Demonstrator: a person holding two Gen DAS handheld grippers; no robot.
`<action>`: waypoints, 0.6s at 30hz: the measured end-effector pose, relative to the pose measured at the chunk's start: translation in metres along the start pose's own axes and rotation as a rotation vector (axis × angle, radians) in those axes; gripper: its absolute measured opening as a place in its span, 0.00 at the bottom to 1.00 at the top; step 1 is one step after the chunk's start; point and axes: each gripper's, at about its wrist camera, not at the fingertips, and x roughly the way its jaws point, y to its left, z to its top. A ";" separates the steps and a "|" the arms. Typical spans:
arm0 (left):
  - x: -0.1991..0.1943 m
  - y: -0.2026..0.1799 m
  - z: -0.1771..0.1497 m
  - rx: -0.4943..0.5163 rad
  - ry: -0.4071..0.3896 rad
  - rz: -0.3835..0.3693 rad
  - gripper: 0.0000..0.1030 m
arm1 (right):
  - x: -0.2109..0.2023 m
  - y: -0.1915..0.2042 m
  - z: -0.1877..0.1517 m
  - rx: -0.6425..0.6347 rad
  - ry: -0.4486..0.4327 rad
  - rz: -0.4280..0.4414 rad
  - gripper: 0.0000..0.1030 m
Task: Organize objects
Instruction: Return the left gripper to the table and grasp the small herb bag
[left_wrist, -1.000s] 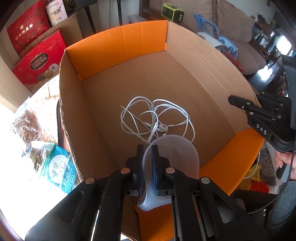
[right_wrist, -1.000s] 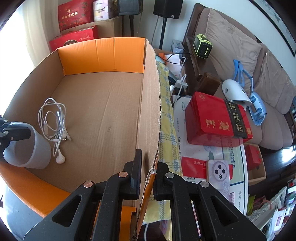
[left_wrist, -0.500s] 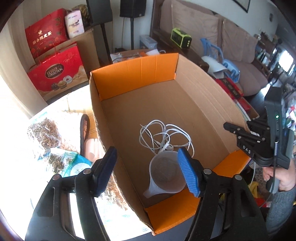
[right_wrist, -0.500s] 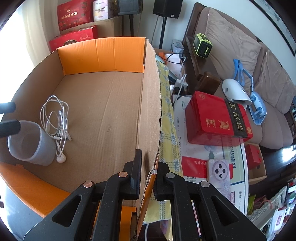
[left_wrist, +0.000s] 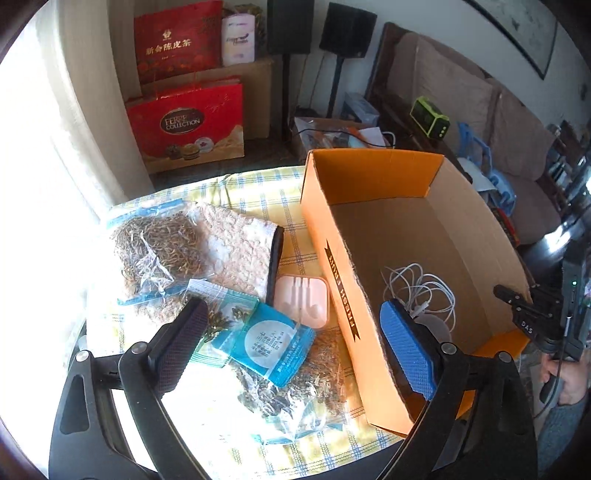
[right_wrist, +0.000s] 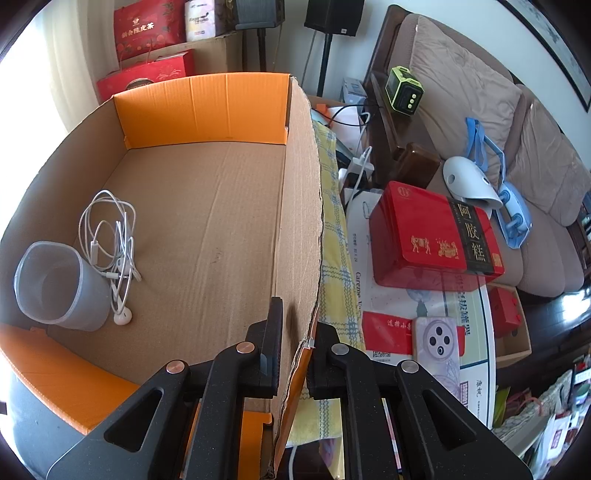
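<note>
**Left gripper poised over loose items while the right gripper steadies the box**

Left wrist view: the left gripper (left_wrist: 295, 343) hangs with its jaws spread wide and nothing between them, above the checked tablecloth (left_wrist: 255, 192) in the lower centre of the frame. Beneath it lie the blue sachet (left_wrist: 267, 343), the pink earphone case (left_wrist: 303, 300) just beside the box's outer wall, and, at centre left, a bag of dried herbs (left_wrist: 159, 251) on a woven mat (left_wrist: 240, 247). Right wrist view: the right gripper (right_wrist: 295, 354) is closed on the near right wall of the cardboard box (right_wrist: 207, 221), one finger inside and one outside. At the lower left of that frame, the translucent cup (right_wrist: 55, 288) lies tilted on the box floor, touching the white earphones (right_wrist: 110, 243).

The next pick is probably the sachet or the case. For a clean grasp, centre the open fingers over one item only, descend squarely, and close on its short sides; the crinkled plastic bags nearby could be snagged. The box hold should remain firm so the box does not slide.
</note>
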 end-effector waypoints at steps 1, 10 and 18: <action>0.001 0.007 -0.001 -0.014 0.003 0.003 0.92 | 0.000 0.000 -0.001 0.000 0.001 0.000 0.09; 0.015 0.059 -0.022 -0.094 0.033 0.056 0.92 | 0.000 -0.001 -0.001 0.001 0.001 0.001 0.10; 0.041 0.111 -0.036 -0.289 0.076 0.015 0.86 | 0.001 -0.001 -0.001 -0.003 0.005 -0.005 0.11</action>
